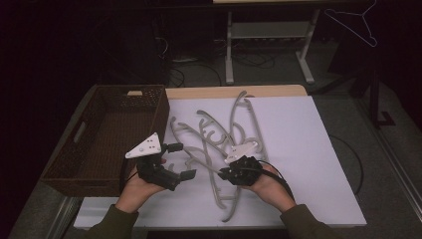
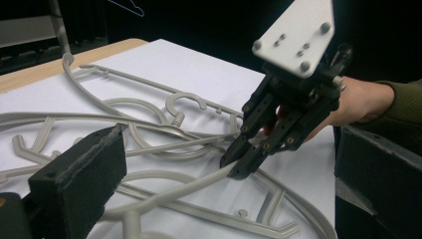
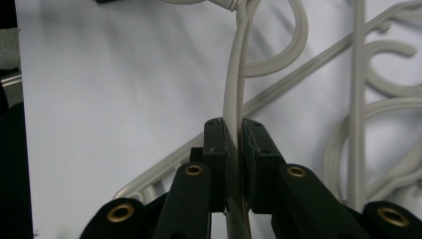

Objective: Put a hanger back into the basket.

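Grey plastic hangers (image 1: 219,144) lie tangled on the white table cover (image 1: 308,164), right of the wicker basket (image 1: 107,137). The right gripper (image 1: 222,174) pinches one hanger's arm (image 3: 234,99), its pads pressed on the bar; the left gripper (image 1: 181,160) waits spread and empty. Lifting it free of the tangle looks next. The right gripper view shows the pinch close up; the high view shows the basket.

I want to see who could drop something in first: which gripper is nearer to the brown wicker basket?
Left. The left gripper hovers open just beside the basket, by its right wall. The right gripper is farther right, shut on a grey hanger in the pile.
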Demonstrator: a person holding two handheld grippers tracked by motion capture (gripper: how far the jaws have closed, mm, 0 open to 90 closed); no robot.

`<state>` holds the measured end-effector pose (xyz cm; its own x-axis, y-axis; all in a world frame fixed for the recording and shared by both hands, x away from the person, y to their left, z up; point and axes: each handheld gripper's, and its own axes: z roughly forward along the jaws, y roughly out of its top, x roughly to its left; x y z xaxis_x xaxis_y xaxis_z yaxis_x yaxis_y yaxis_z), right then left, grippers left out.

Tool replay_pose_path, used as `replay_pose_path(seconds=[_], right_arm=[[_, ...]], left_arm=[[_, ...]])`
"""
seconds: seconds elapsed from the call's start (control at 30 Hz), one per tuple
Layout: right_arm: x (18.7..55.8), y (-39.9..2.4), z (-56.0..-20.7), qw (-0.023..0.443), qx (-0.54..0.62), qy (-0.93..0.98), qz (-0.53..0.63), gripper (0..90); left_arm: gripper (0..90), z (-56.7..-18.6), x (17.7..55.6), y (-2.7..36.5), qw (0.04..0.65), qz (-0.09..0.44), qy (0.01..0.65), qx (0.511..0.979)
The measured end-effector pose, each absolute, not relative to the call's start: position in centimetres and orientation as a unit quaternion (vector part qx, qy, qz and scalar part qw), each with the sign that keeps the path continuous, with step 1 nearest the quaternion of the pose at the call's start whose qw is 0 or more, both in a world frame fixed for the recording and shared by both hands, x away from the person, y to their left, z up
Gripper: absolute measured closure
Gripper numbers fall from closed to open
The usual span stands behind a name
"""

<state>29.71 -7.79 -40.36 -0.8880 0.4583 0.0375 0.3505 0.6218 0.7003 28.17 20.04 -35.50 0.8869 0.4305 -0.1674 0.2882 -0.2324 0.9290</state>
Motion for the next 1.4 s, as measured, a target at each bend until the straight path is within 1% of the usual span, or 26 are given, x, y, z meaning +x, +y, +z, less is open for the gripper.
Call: replay_pose_path(seconds=[0.2, 0.23, 0.3, 0.33, 0.47, 0.6, 0.63, 0.67, 0.7, 0.8, 0.93, 0.97, 1.13, 1.27, 1.4], right_arm=[[29.4, -8.5, -39.4, 0.099, 0.228, 0.890, 0.383, 81.5], [29.1, -8.8, -38.9, 0.119, 0.227, 0.884, 0.391, 81.6], [28.9, -8.9, -38.7, 0.124, 0.228, 0.882, 0.393, 81.6], [28.8, -9.1, -38.4, 0.137, 0.221, 0.883, 0.391, 81.7], [28.4, -9.9, -38.0, 0.141, 0.217, 0.882, 0.393, 81.6], [28.2, -11.1, -38.1, 0.129, 0.205, 0.892, 0.382, 81.5], [28.2, -12.0, -38.5, 0.117, 0.194, 0.901, 0.371, 81.4], [28.2, -12.0, -38.5, 0.117, 0.194, 0.901, 0.371, 81.4], [28.3, -12.9, -38.9, 0.106, 0.191, 0.904, 0.367, 81.3], [28.4, -13.9, -39.3, 0.087, 0.201, 0.903, 0.369, 81.2], [28.6, -13.9, -40.2, 0.075, 0.195, 0.913, 0.350, 81.0], [28.7, -13.9, -40.4, 0.079, 0.187, 0.917, 0.345, 81.0], [28.8, -14.3, -41.2, 0.055, 0.185, 0.925, 0.326, 80.8], [28.9, -14.8, -42.0, 0.050, 0.180, 0.932, 0.312, 80.4], [29.0, -15.0, -42.0, 0.046, 0.184, 0.930, 0.314, 80.0]], left_arm=[[0.0, -35.1, 28.0, 20.2, 0.581, 0.064, 0.228, 0.779], [0.0, -35.1, 28.0, 20.2, 0.581, 0.065, 0.228, 0.778], [0.0, -35.1, 28.0, 20.3, 0.580, 0.066, 0.227, 0.780], [0.0, -35.1, 28.0, 20.3, 0.580, 0.066, 0.228, 0.780], [0.0, -35.1, 28.1, 20.4, 0.579, 0.066, 0.229, 0.780], [0.0, -35.1, 28.1, 20.4, 0.578, 0.066, 0.230, 0.780], [0.0, -35.2, 28.1, 20.4, 0.577, 0.065, 0.231, 0.781], [0.0, -35.2, 28.1, 20.4, 0.577, 0.065, 0.231, 0.781], [0.0, -35.3, 28.1, 20.3, 0.576, 0.065, 0.230, 0.781], [0.0, -35.5, 28.2, 20.2, 0.572, 0.062, 0.231, 0.784], [0.0, -35.9, 28.3, 19.9, 0.566, 0.060, 0.233, 0.788], [0.0, -36.0, 28.3, 19.8, 0.563, 0.062, 0.232, 0.791], [0.0, -36.6, 28.5, 19.7, 0.556, 0.061, 0.236, 0.794], [0.0, -37.1, 28.6, 19.5, 0.548, 0.058, 0.239, 0.799], [0.0, -37.4, 28.8, 19.4, 0.544, 0.058, 0.240, 0.802]])
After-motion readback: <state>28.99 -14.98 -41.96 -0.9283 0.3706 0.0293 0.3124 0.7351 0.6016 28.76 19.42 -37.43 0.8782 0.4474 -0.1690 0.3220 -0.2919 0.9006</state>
